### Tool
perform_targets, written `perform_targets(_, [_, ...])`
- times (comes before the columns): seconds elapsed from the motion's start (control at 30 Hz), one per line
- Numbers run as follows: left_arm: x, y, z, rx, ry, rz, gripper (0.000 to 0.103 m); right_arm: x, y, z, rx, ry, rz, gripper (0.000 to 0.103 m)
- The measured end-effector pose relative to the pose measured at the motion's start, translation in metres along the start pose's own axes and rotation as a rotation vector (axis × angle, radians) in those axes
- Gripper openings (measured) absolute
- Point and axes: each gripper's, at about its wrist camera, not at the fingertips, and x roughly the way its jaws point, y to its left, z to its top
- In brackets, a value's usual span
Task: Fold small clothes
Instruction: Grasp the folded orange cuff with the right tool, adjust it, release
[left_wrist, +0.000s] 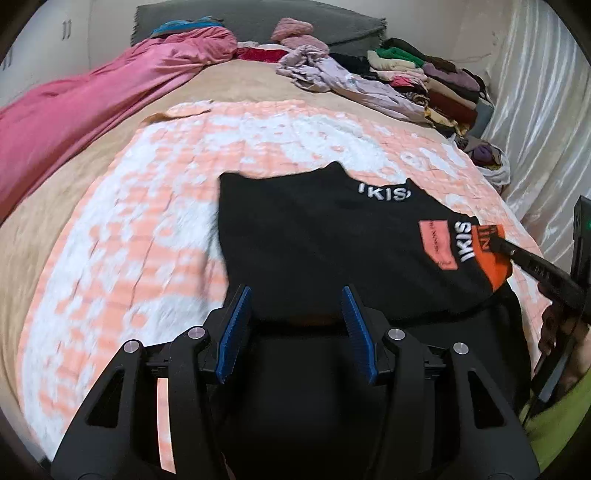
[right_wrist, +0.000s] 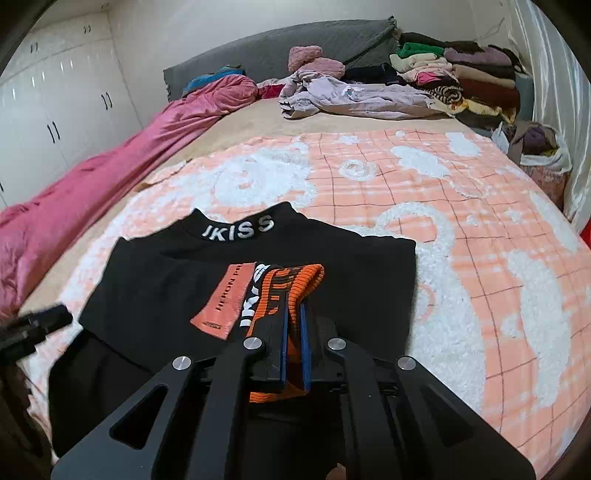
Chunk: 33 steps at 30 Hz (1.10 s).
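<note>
A black sweater (right_wrist: 155, 295) with white "IKISS" lettering on its collar lies flat on the peach-and-white checked blanket (right_wrist: 461, 258). One sleeve is folded across the chest, showing a peach label and an orange ribbed cuff (right_wrist: 306, 277). My right gripper (right_wrist: 293, 308) is shut on that cuff, its blue pads pinching the ribbing. In the left wrist view the right gripper (left_wrist: 504, 245) reaches in from the right onto the cuff (left_wrist: 493, 266). My left gripper (left_wrist: 295, 291) hangs open over the near edge of the sweater (left_wrist: 314, 236), with nothing pinched between its blue pads (left_wrist: 236, 321).
A pink duvet (right_wrist: 110, 166) runs along the bed's left side. A lilac garment (right_wrist: 351, 96) and a stack of folded clothes (right_wrist: 461, 74) lie by the grey headboard (right_wrist: 277, 51). A white bag (right_wrist: 535, 147) and a satin curtain (left_wrist: 546, 110) stand on the right, white wardrobes (right_wrist: 55, 92) on the left.
</note>
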Motion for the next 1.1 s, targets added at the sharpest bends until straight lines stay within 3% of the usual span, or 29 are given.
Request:
perform_targets(0.23, [0.038,-0.019,0.018,0.070,0.030,0.037,0.043,0.012,0.003,-0.001,-0.057,0.003,-0.076,0.005])
perform_targets(0.37, [0.068,-0.015,0.010,0.074,0.117,0.070,0.043,0.018,-0.001,-0.004,-0.062,0.020,-0.108,0.005])
perform_targets(0.73, [0.070,-0.004,0.004,0.039,0.103,0.037,0.046,0.038,-0.009,-0.016,-0.049,0.104,-0.185,0.006])
perform_targets(0.8, [0.070,-0.005,0.004,0.035,0.097,0.036,0.046,0.038,-0.007,-0.017,-0.068,0.103,-0.203,0.010])
perform_targets(0.87, [0.068,-0.005,0.004,0.028,0.091,0.035,0.045,0.035,-0.003,-0.018,-0.105,0.094,-0.234,0.022])
perform_targets(0.9, [0.067,-0.005,0.004,0.027,0.091,0.036,0.045,0.034,-0.004,-0.018,-0.104,0.091,-0.240,0.023])
perform_targets(1.1, [0.040,-0.013,0.006,0.029,0.044,0.028,0.045,-0.002,0.000,-0.016,-0.085,-0.002,-0.104,0.026])
